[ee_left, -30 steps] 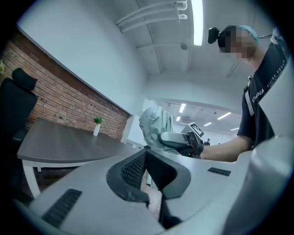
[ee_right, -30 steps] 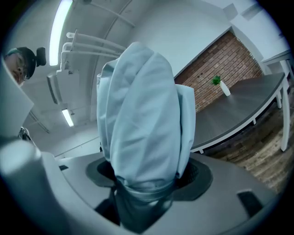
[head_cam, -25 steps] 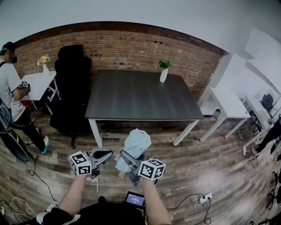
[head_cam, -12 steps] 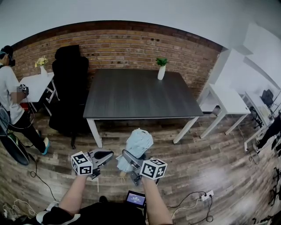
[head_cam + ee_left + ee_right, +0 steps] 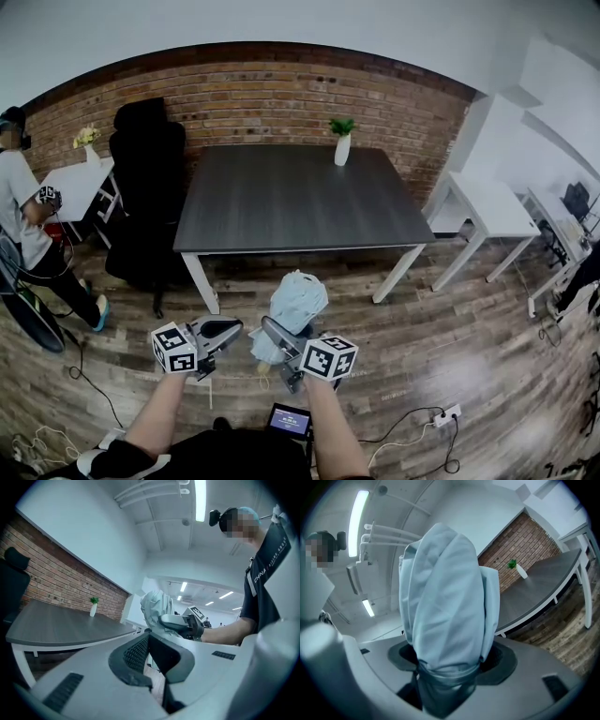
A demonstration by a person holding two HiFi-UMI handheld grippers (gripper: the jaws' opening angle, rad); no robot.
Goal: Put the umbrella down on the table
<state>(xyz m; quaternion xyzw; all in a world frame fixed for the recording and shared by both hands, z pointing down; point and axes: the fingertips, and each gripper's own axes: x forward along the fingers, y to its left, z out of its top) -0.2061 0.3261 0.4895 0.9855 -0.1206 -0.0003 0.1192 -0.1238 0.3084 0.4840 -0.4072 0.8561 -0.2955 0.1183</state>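
A folded light-blue umbrella (image 5: 298,302) stands upright in my right gripper (image 5: 274,337), which is shut on its lower end, above the wooden floor in front of the table. In the right gripper view the umbrella (image 5: 445,602) fills the middle, clamped between the jaws of the right gripper (image 5: 450,670). My left gripper (image 5: 221,330) hangs just left of it, shut and holding nothing. The left gripper view shows the left gripper (image 5: 149,641) with its pads together and the umbrella (image 5: 157,609) beyond them. The dark grey table (image 5: 300,202) lies ahead, apart from both grippers.
A white vase with a green plant (image 5: 342,145) stands at the table's far right. A black office chair (image 5: 150,178) is at its left. A person (image 5: 23,220) stands by a small white table (image 5: 80,180). A white desk (image 5: 483,211) is on the right. Cables (image 5: 412,431) cross the floor.
Both grippers and the umbrella hold nearly the same place. The head view has drifted slightly, and the person at the left has edged further left.
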